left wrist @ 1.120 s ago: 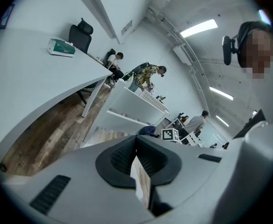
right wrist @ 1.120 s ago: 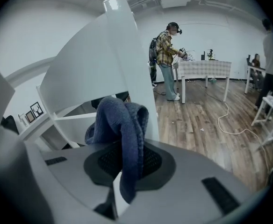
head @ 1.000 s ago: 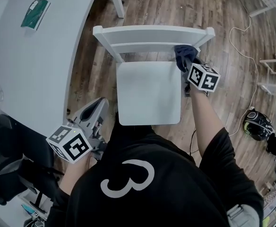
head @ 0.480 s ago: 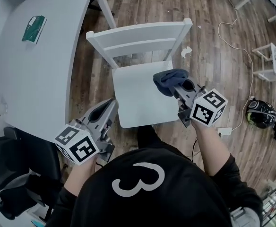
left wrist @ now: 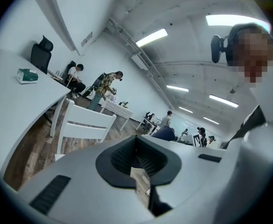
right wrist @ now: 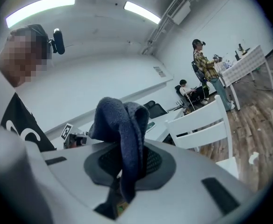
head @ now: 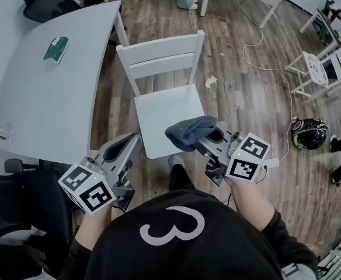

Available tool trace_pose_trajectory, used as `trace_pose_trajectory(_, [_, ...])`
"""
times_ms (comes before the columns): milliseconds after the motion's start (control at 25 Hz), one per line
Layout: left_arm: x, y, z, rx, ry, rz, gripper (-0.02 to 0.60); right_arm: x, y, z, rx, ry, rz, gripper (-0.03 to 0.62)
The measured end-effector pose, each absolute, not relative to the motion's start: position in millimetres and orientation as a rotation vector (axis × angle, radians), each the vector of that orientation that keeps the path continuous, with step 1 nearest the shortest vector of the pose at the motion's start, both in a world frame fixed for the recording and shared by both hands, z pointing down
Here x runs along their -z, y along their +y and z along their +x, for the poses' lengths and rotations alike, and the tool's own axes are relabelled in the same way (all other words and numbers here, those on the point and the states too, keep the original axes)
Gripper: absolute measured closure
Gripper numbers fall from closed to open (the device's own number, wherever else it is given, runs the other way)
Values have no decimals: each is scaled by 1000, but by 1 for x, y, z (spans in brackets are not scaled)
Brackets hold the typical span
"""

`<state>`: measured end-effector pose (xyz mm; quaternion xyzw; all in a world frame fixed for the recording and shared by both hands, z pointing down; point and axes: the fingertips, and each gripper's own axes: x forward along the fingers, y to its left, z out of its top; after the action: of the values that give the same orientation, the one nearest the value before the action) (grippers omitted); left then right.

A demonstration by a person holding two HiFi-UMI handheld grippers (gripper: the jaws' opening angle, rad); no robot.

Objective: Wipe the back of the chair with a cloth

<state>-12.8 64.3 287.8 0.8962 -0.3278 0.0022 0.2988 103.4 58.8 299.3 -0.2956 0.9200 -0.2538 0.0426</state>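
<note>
I see my right gripper (head: 204, 140) hanging over the front right corner of the white wooden slat-backed chair (head: 167, 112). Its jaws are clamped on a dark blue terry cloth (head: 189, 132). In the right gripper view the cloth (right wrist: 122, 125) rises out from between the two dark pads and folds over itself above them. It hangs above the front edge of the chair seat, well apart from the chair's back rails, and touches neither.

My left gripper (head: 129, 143) sits just off the chair's front left corner, tilted up towards the backrest. In the left gripper view its ribbed pads (left wrist: 122, 155) meet with nothing between them.

To the chair's left runs a pale grey curved table (head: 42, 109), with a small green packet (head: 52, 48) lying on it about level with the backrest. To the chair's right, on the wooden plank floor (head: 246, 104), lies a black helmet (head: 308, 134).
</note>
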Motion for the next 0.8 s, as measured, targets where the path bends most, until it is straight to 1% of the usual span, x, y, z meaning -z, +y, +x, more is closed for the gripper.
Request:
trace_pose_trajectory(200, [-250,132,-23,30,-823,2490,568,-260,136,75,712,2793,-893,542])
trace_pose_trajectory(360, [-225,176,-33,81,-796,2542,568,-241,180,67,756,2717,-904,542])
trace_pose_trajectory(600, [-201,205,-46,120,-784,2594,568,-211,212,50,623,2746,-938,543])
trace_pose_trajectory(800, [-195,215,-49,137,-765,2604,568,-205,220,45,571,2763,-988,543])
